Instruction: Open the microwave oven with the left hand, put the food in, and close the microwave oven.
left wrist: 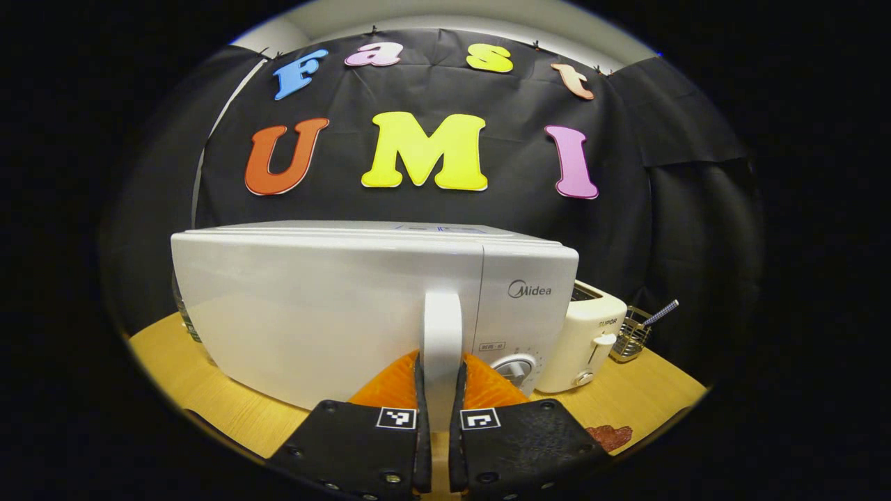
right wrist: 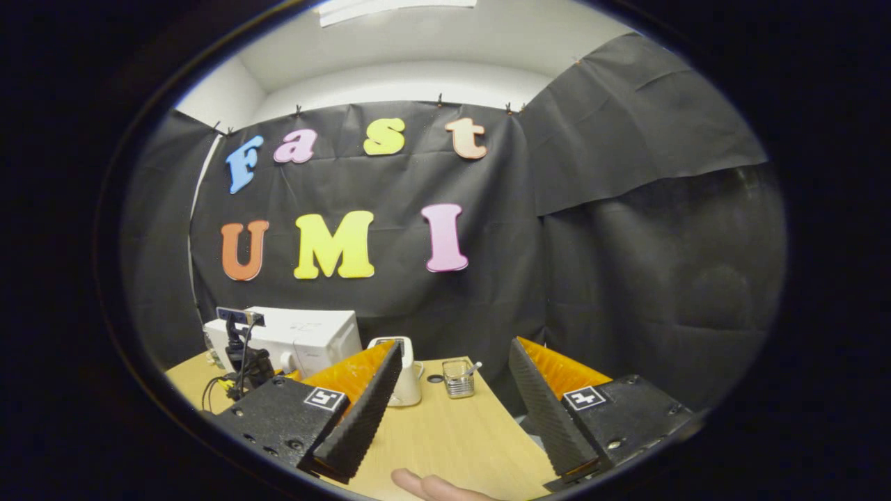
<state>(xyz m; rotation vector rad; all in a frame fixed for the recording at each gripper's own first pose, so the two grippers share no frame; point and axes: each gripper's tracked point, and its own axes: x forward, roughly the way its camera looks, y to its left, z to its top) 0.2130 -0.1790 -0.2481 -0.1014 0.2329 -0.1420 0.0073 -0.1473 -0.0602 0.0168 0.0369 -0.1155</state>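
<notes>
Left gripper [left wrist: 443, 390]: clamped on microwave door handle [left wrist: 443, 327], placed for pulling; microwave [left wrist: 334, 306] shut, on table [left wrist: 640, 390]; right gripper [right wrist: 445, 410]: spread wide, empty, held clear.

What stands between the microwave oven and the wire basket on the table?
A toaster stands between the microwave oven and the wire basket, seen in the left gripper view.

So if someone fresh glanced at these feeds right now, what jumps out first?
The white microwave looms across the left gripper view, door shut, with the left gripper clamped on its upright door handle. In the right gripper view, the right gripper hangs with jaws wide open over the wooden table, and a fingertip shows at the bottom edge.
</notes>
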